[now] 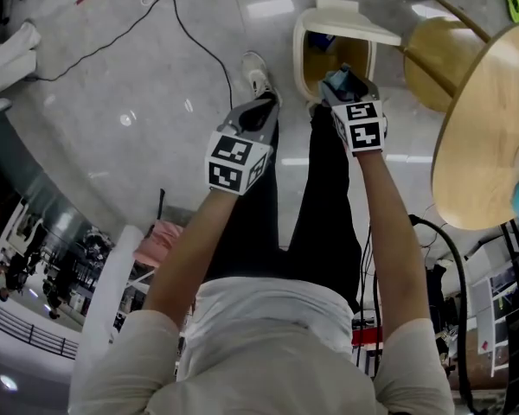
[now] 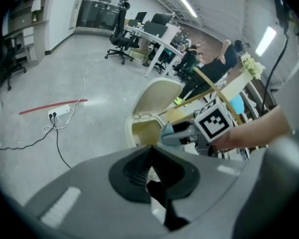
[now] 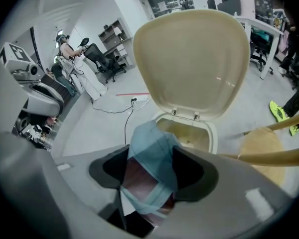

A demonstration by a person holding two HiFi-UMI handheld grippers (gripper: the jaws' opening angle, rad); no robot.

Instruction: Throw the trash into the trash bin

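While your right tongs (image 3: pixel 152 156) pinch the blue trash (image 3: pixel 157 148) at lower centre, its long axis runs up the frame along the jaws. Its free end points at the bin (image 3: pixel 213 133) just beyond, lid (image 3: pixel 192 59) raised. Your right hand is nearer the bin. Your left tongs (image 2: pixel 149 156) are closed on nothing.
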